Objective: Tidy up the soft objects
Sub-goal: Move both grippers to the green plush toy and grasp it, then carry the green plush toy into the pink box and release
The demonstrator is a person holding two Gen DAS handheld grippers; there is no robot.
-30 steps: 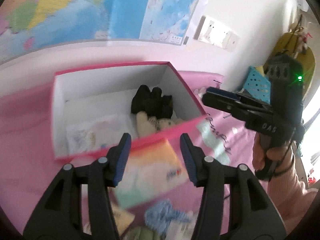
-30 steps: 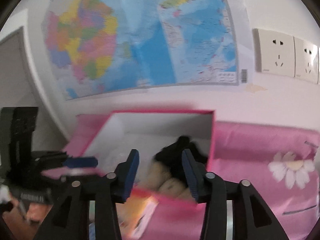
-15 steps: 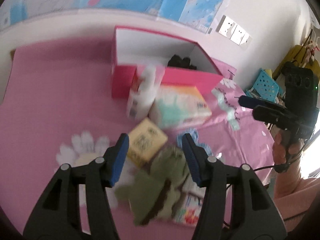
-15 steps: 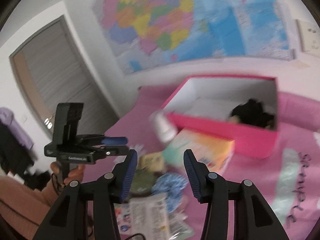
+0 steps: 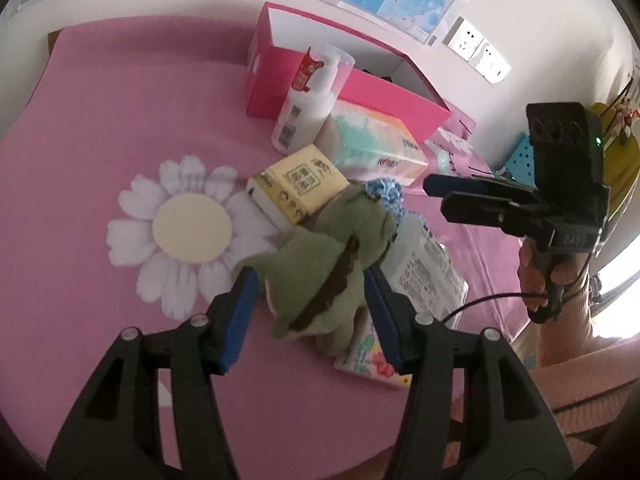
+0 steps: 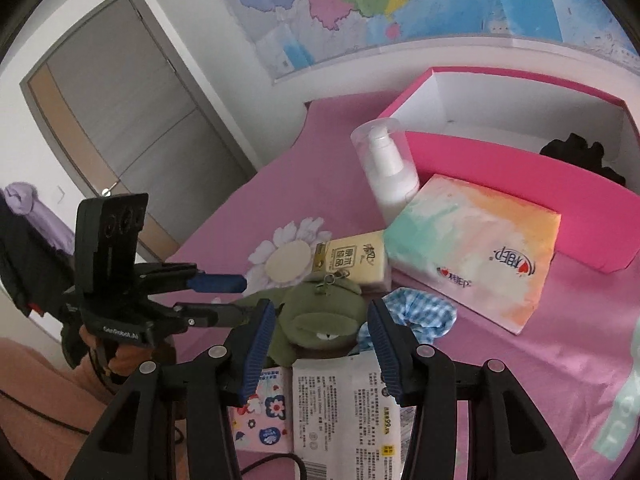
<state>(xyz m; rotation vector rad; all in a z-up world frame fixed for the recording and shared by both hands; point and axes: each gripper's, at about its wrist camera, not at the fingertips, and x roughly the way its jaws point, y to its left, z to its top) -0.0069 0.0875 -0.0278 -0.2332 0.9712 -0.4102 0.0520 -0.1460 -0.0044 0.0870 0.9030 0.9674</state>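
The left hand-held gripper (image 5: 308,304) is seen partly open, pads approx. either side of the green plush toy (image 5: 328,264); contact betw. pads and plush can't be told from the left wrist view, so no grip is claimed. In the right wrist view the same gripper is seen from the side, its blue tips reaching the plush at the toy's left. The right hand-held gripper (image 6: 320,336) is also held partly open, nothing clamped; the plush head is framed betw. its fingers but lies beyond them.

The plush toy is laid on the pink-covered worktop (image 5: 120,128), resting against a yellow tissue pack (image 5: 296,184) and over a white wipes pack (image 6: 344,408) and a floral pack (image 6: 260,412). A blue checked scrunchie (image 6: 420,312) is seen just beside the plush. Behind, a pastel tissue pack (image 6: 472,248) and a white pump bottle (image 6: 388,172) are propped against the pink box (image 6: 520,176), w/ a dark soft item (image 6: 576,156) inside it. A daisy print (image 5: 188,232) is seen on the cloth, left of the pile.
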